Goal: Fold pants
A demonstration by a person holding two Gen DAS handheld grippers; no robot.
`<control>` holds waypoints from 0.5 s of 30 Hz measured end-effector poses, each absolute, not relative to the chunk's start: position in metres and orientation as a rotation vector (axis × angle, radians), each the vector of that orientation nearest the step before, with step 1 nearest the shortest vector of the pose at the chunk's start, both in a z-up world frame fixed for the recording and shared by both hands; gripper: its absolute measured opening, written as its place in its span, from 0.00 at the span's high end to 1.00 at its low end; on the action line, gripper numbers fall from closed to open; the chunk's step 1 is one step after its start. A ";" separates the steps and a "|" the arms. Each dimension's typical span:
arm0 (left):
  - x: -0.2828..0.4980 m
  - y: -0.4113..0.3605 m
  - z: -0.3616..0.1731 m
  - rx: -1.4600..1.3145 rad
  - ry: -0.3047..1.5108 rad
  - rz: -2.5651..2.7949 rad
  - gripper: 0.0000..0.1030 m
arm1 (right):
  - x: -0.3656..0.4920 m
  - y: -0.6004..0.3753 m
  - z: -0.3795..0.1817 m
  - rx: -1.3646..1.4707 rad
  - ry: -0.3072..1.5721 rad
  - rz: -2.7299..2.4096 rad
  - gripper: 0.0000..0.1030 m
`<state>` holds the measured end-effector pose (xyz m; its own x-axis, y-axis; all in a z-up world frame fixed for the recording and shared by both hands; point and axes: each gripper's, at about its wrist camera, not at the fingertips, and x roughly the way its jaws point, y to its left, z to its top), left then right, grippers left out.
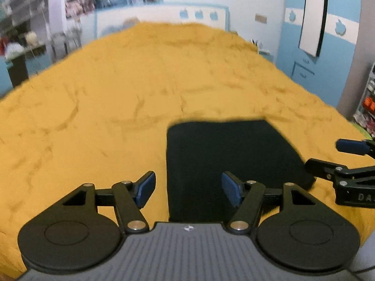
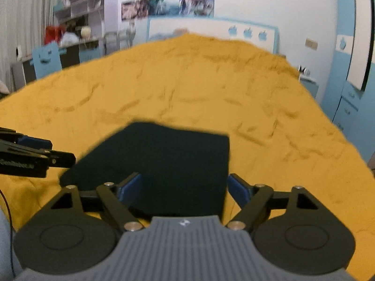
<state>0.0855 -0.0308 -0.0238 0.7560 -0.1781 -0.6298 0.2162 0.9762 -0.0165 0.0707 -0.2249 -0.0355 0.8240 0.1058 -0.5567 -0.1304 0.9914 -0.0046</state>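
The dark pants [image 1: 234, 159] lie folded into a flat rectangle on the mustard-yellow bedspread [image 1: 105, 98]; they also show in the right wrist view [image 2: 173, 164]. My left gripper [image 1: 188, 188] is open and empty, hovering over the pants' near left edge. My right gripper [image 2: 185, 187] is open and empty over the near right part of the pants. The right gripper's fingers [image 1: 328, 168] show at the right edge of the left view, and the left gripper's fingers [image 2: 58, 159] show at the left edge of the right view.
The yellow bedspread [image 2: 257, 107] spreads wide around the pants. A headboard [image 2: 211, 30] and a wall with pictures stand at the far end. A blue cabinet [image 1: 311, 53] is on the right, and shelves and a desk [image 2: 77, 42] are on the left.
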 end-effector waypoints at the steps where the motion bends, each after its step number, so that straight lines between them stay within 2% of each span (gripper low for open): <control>1: 0.083 -0.033 -0.015 0.057 0.659 -0.206 0.20 | 0.068 -0.225 -0.026 -0.033 0.569 0.122 0.21; 3: 0.076 -0.037 0.002 0.053 0.615 -0.187 0.13 | 0.061 -0.228 -0.007 -0.001 0.527 0.120 0.21; 9: 0.058 -0.043 0.025 0.056 0.568 -0.118 0.12 | 0.038 -0.233 0.025 0.081 0.482 0.100 0.20; 15: 0.040 -0.043 0.017 0.069 0.577 -0.113 0.12 | 0.011 -0.226 0.014 0.102 0.513 0.092 0.20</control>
